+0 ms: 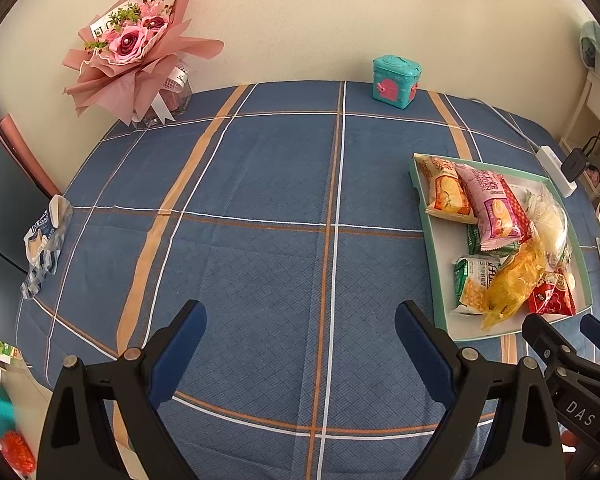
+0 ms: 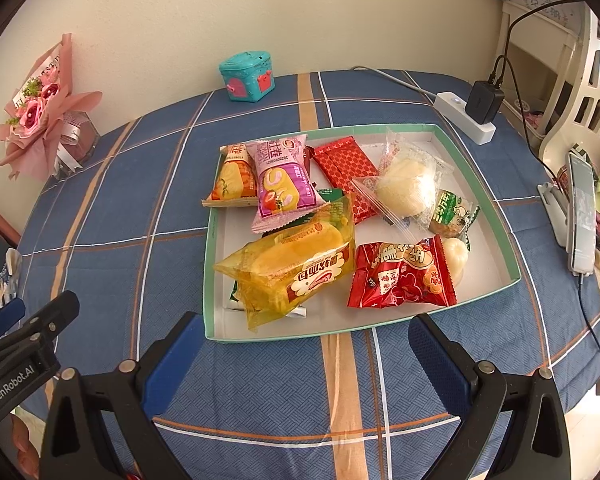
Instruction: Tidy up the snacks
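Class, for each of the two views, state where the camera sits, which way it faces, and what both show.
Left wrist: rides the left claw, facing the wall across bare tablecloth; own open fingers show, with the right claw beside it.
Right wrist: rides the right claw, facing the snack tray; own open fingers and the left claw show.
Shared: tray, teal box, bouquet.

One shallow tray (image 2: 514, 276) holds about nine wrapped snacks: one yellow packet (image 2: 296, 270), one pink (image 2: 282, 184), one orange (image 2: 234, 178), two red (image 2: 404, 278), two clear-wrapped pale buns (image 2: 406, 188), and at least two green ones (image 2: 454, 212). Elsewhere: one teal toy box (image 2: 247, 76), one bouquet (image 1: 134, 40), one power strip (image 2: 466, 117), one phone (image 2: 581, 216), two tools (image 2: 306, 354).
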Demonstrator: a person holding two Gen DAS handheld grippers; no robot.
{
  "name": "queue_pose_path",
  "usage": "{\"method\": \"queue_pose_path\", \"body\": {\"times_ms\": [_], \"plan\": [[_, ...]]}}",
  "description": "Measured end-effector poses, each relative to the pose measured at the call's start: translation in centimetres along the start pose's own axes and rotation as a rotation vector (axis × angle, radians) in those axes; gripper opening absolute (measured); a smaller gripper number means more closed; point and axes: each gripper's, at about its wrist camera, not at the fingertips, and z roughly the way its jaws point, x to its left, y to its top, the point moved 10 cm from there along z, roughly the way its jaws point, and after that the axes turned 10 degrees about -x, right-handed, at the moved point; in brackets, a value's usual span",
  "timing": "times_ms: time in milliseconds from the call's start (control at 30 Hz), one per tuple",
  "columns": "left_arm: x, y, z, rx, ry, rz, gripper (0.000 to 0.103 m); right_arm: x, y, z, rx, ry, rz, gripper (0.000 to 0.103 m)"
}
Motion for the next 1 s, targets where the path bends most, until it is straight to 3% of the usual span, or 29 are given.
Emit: {"method": "queue_pose_path", "body": {"times_ms": [667,1000], "plan": [[0.03,0.41,-0.13,-0.019,-0.009,-0.008,0.096,0.19,-0.06,0.03,0.003,0.003,-0.004,0.103],[0.28,-0.03,0.14,0.0,0.024,0.016,0.096,0.1,0.04,0.01,0.002,0.005,-0.005,0.103]]}}
